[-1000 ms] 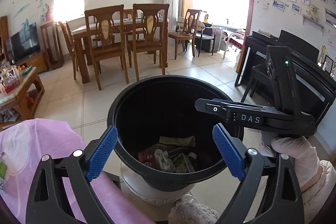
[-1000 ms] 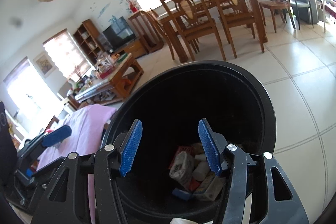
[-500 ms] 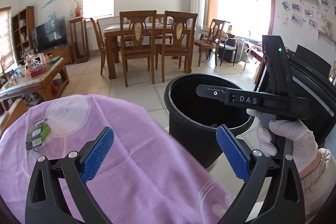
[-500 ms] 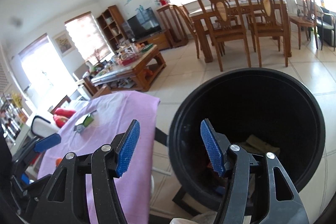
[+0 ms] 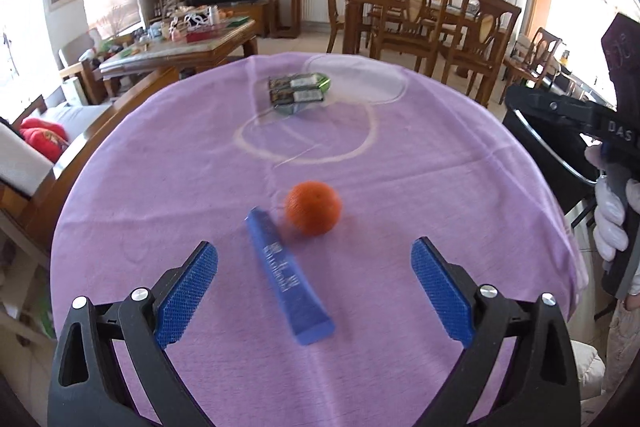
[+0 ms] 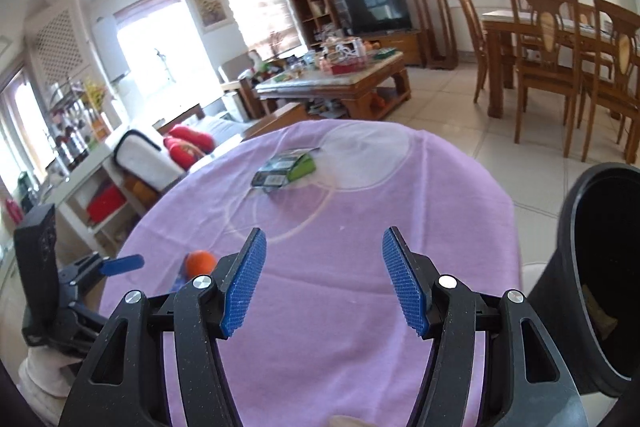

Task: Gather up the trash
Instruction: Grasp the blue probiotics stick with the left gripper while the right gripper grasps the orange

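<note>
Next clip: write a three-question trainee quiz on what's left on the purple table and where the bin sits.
1. True or false: the orange touches the green packet.
2. Which lies nearest the left gripper? A) blue tube B) packet C) orange
3. Fill in: in the right wrist view, the black bin stands off the table's ___ edge.

Key: 1 false; 2 A; 3 right.

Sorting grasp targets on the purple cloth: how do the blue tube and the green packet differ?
The blue tube is one long, slim piece widening to a flat end; the green packet is a squat, boxy bundle with dark printed faces. The tube lies near, right in front of the open left gripper and beside the orange; the packet sits alone at the far side. Both lie flat on the cloth, untouched.
</note>
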